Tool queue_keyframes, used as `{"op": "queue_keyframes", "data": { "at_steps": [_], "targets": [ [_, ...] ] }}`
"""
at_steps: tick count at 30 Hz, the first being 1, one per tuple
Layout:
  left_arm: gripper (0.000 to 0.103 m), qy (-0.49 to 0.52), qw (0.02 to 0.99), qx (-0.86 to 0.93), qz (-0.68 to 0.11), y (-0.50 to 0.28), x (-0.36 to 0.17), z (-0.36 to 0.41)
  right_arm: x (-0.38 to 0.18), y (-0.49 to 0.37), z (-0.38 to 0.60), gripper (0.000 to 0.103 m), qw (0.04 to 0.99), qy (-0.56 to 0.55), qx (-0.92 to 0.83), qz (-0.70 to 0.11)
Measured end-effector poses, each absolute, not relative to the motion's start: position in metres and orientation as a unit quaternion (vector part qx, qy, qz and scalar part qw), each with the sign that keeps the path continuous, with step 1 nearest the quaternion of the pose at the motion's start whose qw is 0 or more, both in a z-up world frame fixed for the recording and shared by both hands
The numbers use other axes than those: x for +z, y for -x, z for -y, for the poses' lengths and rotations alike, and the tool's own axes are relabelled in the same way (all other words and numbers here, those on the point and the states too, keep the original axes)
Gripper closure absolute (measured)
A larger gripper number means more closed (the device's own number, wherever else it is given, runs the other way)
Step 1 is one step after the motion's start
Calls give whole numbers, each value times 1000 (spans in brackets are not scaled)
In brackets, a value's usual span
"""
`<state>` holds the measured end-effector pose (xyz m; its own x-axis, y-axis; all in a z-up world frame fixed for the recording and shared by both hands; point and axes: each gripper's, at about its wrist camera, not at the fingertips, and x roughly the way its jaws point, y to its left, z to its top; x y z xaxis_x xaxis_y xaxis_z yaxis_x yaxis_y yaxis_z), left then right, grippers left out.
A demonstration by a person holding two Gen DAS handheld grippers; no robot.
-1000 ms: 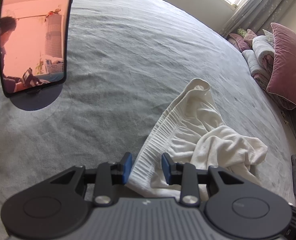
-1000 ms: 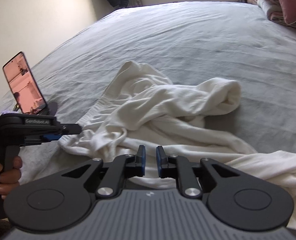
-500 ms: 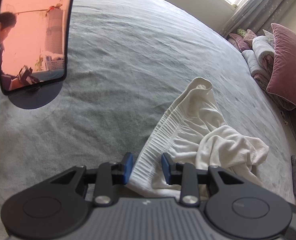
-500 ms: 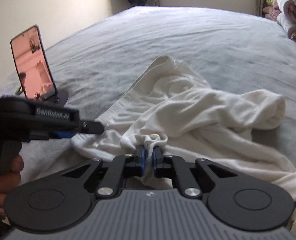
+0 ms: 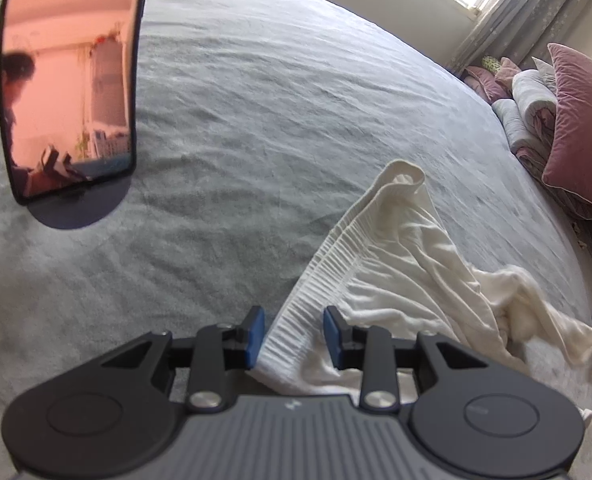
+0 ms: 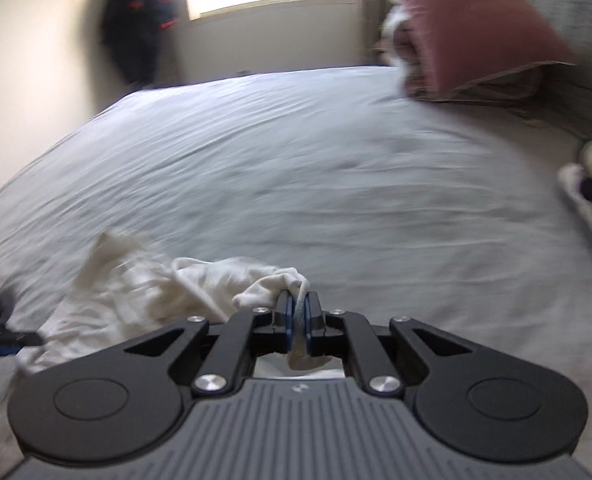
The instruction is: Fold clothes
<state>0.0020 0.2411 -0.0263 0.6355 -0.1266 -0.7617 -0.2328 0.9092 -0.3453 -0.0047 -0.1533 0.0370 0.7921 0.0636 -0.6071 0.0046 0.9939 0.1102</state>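
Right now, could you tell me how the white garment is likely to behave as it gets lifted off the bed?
Probably floppy: the white garment lies in soft folds and bunches where the right hand-held gripper pinches it. Likely light, since a small pinch raises it. Its ribbed waistband, between the left hand-held gripper pads, may sag less.

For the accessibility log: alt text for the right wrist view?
The right gripper is shut on a fold of the white garment, which trails left over the grey bed. A pink pillow lies at the far end; the picture is motion-blurred.
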Motion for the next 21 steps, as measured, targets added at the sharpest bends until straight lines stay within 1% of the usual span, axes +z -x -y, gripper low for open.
{"op": "queue_keyframes", "data": {
  "at_steps": [1,3,5,11,13,16,18,21],
  "targets": [
    [69,205,883,34,-421,-1,-23,-240,40,6,164,96,947,-51,4,-317],
    [64,190,891,48,-410,0,-15,-237,43,8,183,96,951,-42,-17,-307],
    [53,180,897,58,-400,1,-9,-234,43,8,201,96,950,-41,-40,-305],
    [38,165,902,37,-398,-15,1,-218,38,3,242,96,945,-28,-105,-308],
    [36,166,898,30,-406,-26,3,-211,34,-1,255,96,942,-24,-126,-311],
    [35,156,897,19,-413,-47,5,-198,25,-7,274,96,937,-25,-154,-313],
    [35,140,905,21,-401,-61,6,-192,18,-9,286,96,932,-28,-168,-319],
    [35,128,917,29,-377,-81,0,-190,2,-18,301,96,919,-41,-179,-348]
  ]
}}
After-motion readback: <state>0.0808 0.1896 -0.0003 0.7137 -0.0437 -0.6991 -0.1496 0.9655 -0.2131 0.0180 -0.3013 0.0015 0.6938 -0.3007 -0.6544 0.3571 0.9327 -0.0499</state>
